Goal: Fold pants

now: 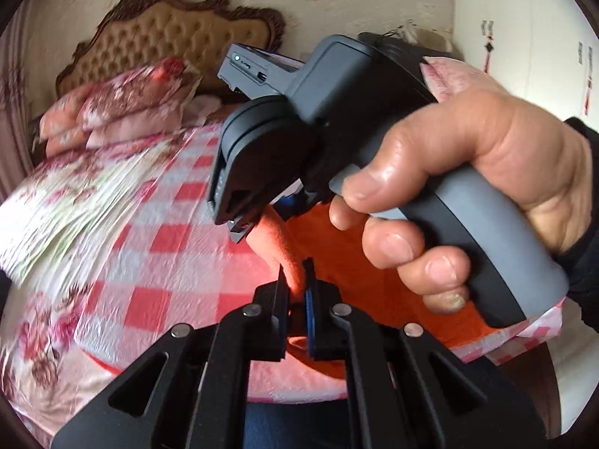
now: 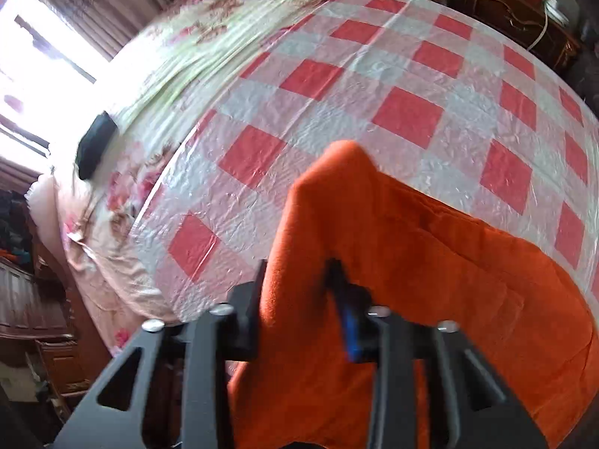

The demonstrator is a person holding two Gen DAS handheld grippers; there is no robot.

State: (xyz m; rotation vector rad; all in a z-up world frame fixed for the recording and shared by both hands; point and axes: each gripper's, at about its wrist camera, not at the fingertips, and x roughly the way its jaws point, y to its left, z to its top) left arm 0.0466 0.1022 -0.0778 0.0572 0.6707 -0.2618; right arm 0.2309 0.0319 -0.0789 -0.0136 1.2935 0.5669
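Observation:
The orange pants (image 2: 430,262) lie on a bed covered by a red-and-white checked plastic sheet (image 2: 337,86). My left gripper (image 1: 294,273) is shut on a raised fold of the orange pants (image 1: 284,247). My right gripper (image 2: 299,273) is shut on another bunched edge of the pants, lifted above the sheet. In the left wrist view the right gripper's grey body (image 1: 355,119) and the hand holding it fill the upper right, just beyond my left fingertips. The rest of the pants (image 1: 355,262) spreads under that hand.
A floral quilt (image 1: 63,202) and pink pillows (image 1: 123,101) lie at the bed's head by a tufted brown headboard (image 1: 179,33). A dark object (image 2: 93,146) sits on the quilt near a bright window (image 2: 41,67). Wooden furniture (image 2: 516,11) stands behind the bed.

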